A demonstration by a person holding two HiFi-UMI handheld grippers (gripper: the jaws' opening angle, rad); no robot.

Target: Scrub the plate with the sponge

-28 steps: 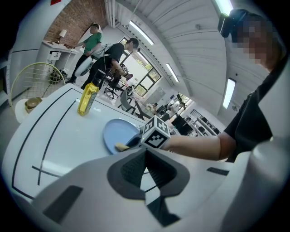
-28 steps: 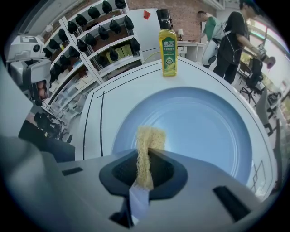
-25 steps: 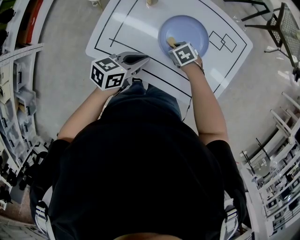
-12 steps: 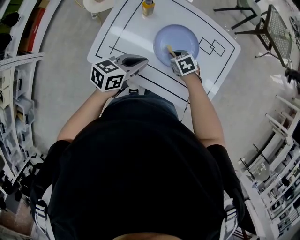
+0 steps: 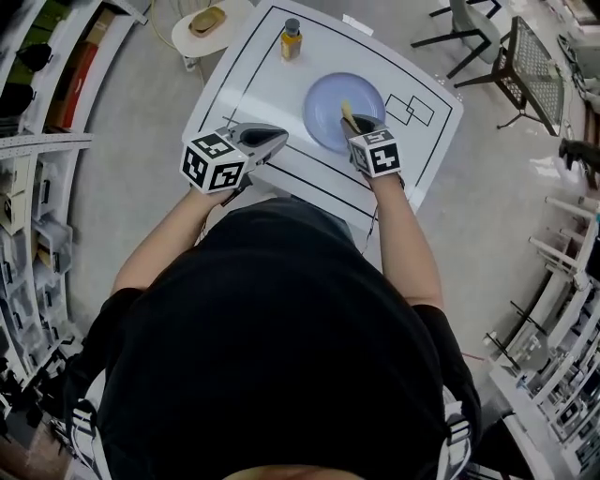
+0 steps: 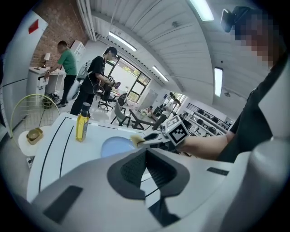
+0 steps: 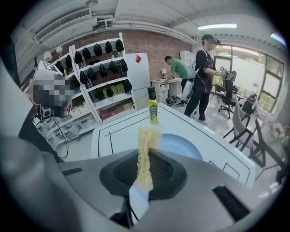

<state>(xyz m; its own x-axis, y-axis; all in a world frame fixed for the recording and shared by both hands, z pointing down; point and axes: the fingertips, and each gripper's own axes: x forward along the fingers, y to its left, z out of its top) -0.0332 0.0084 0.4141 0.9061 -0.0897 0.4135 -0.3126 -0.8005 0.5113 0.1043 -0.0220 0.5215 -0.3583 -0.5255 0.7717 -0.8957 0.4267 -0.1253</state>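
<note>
A pale blue plate (image 5: 328,98) lies on the white table (image 5: 262,75). My right gripper (image 5: 354,125) is shut on a thin yellow sponge (image 5: 348,115), which sticks out over the plate's middle. In the right gripper view the sponge (image 7: 146,145) stands edge-on between the jaws, with the plate (image 7: 181,145) just beyond. Whether the sponge touches the plate I cannot tell. My left gripper (image 5: 277,134) hovers at the table's near edge, left of the plate, shut on nothing. The left gripper view shows the plate (image 6: 113,146), the sponge (image 6: 137,140) and the right gripper (image 6: 152,138).
A yellow bottle (image 5: 292,39) with a dark cap stands at the table's far side, behind the plate. Black lines and two small squares (image 5: 410,110) mark the tabletop. A small round stand (image 5: 208,21) sits beyond the far left corner. Chairs and shelves ring the table; two people stand in the background.
The right gripper has carried the sponge from the plate's near-left part toward its middle. The left gripper has stayed at the table's near edge. The head view has tilted.
</note>
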